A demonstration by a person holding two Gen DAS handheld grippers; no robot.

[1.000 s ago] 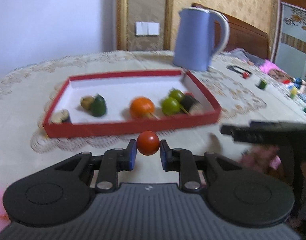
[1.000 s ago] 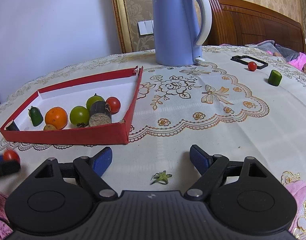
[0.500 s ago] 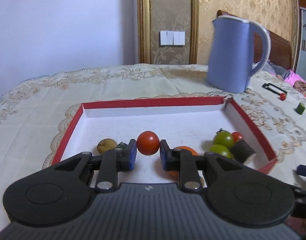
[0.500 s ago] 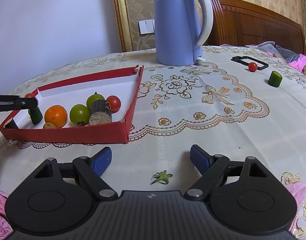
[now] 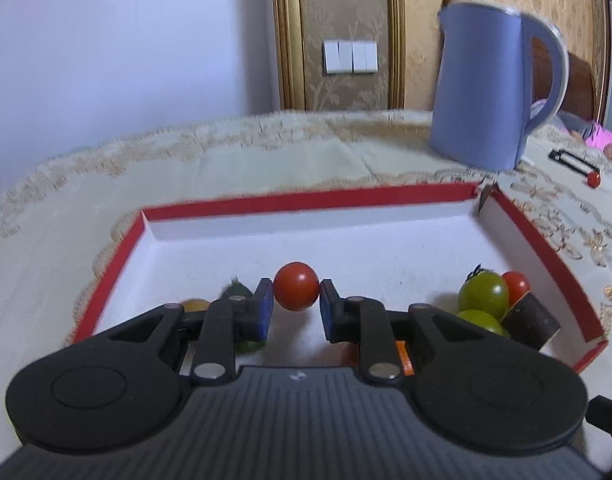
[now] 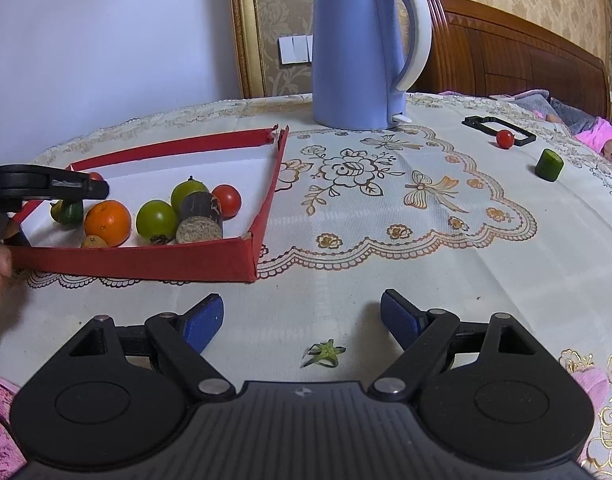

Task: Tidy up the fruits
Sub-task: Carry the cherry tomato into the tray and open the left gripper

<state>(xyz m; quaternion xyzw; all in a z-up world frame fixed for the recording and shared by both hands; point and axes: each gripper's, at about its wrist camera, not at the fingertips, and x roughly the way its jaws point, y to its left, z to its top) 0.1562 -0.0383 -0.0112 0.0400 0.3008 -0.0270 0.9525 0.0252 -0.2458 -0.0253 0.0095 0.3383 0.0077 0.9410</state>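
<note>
My left gripper (image 5: pixel 296 307) is shut on a red cherry tomato (image 5: pixel 296 286) and holds it over the near part of the red tray (image 5: pixel 306 201). In the right wrist view the left gripper's fingers (image 6: pixel 82 189) reach over the tray (image 6: pixel 146 266) from the left. The tray holds an orange (image 6: pixel 107 222), two green tomatoes (image 6: pixel 158 219), a red tomato (image 6: pixel 227 200), a dark cylinder piece (image 6: pixel 198 220) and a green piece (image 6: pixel 71 212). My right gripper (image 6: pixel 302 320) is open and empty above the tablecloth.
A blue kettle (image 6: pixel 361 48) stands behind the tray. A red tomato (image 6: pixel 505 138) lies by a black frame (image 6: pixel 497 130) and a green cucumber piece (image 6: pixel 549 165) at the far right. A green tomato stem (image 6: pixel 325 353) lies between my right fingers.
My left gripper has carried the red tomato from in front of the tray to over its inside and further forward. The right gripper has not moved.
</note>
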